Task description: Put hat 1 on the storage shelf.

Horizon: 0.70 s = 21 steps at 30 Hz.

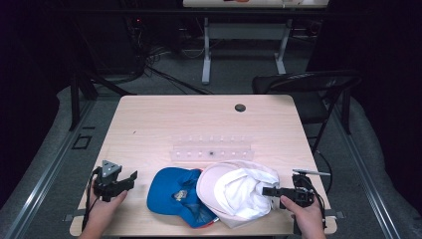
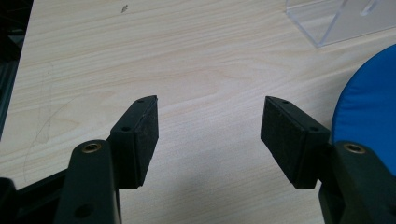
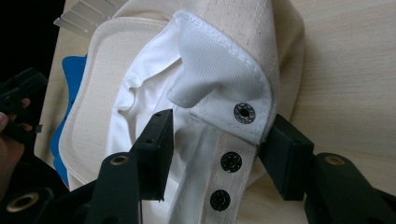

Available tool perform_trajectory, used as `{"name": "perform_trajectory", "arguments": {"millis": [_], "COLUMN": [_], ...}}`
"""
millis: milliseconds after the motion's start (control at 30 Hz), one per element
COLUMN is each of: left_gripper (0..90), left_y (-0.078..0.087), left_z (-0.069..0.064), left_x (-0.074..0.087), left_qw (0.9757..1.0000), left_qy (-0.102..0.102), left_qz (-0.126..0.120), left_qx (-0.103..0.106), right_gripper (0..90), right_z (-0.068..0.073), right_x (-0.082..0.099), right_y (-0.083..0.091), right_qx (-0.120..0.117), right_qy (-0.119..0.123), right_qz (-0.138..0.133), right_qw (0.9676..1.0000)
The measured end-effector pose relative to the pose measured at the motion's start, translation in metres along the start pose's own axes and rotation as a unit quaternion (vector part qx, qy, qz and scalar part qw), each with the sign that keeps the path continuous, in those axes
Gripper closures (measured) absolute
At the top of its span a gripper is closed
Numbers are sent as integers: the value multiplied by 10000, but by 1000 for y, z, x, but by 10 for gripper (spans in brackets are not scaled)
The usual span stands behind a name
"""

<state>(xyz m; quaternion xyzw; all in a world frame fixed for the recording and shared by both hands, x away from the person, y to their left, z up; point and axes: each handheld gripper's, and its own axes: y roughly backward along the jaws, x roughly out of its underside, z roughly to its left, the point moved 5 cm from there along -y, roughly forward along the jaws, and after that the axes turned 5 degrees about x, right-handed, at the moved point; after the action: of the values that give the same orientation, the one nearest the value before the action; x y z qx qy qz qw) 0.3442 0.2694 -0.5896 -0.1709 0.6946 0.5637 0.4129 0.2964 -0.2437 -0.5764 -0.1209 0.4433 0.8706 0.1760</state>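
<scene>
Right now the right tongs (image 3: 215,149) stand spread wide over the back of the cream cap (image 1: 234,191), which lies upside down on the bench (image 1: 199,119) with its white lining up. Its snap strap (image 3: 231,163) runs between the two jaws; the pads do not press on it, so nothing is gripped. One jaw sits inside the cap over the lining, the other just outside the rear edge. The right gripper view shows the metal snaps and stitched sweatband, detail too small to see from above.

Left of those tongs, beyond the cream cap and partly under its brim, lies the blue cap (image 1: 176,196). The left tongs (image 2: 210,135) are also released, hovering above bare wood, with the blue cap just beside one jaw. A clear plastic rack (image 1: 211,148) stands farther out on the bench, ahead of both tongs and apart from the caps. From above, a black chair (image 1: 303,87) stands past the far corner.
</scene>
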Motion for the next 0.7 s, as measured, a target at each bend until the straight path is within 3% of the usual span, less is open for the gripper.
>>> {"name": "perform_trajectory", "arguments": {"millis": [200,367,500,700], "left_gripper": [372,372,372,372], "left_y": [0,0,0,0], "left_z": [0,0,0,0], "left_x": [0,0,1,1], "left_qw": [10000,10000,10000,10000], "left_qy": [-17,-9,-56,-67], "left_qz": [13,14,52,49], "left_qx": [4,-5,7,-1], "right_gripper": [478,496,537,616], "right_z": [-2,6,13,20], "right_x": [-2,-6,-10,-19], "right_y": [-1,14,26,38], "right_qx": [-308,-408,-391,-553], "right_qy": [-252,-199,-60,-135], "right_qz": [-74,-196,-141,-142], "right_qw": [9992,9988,9991,9983]}}
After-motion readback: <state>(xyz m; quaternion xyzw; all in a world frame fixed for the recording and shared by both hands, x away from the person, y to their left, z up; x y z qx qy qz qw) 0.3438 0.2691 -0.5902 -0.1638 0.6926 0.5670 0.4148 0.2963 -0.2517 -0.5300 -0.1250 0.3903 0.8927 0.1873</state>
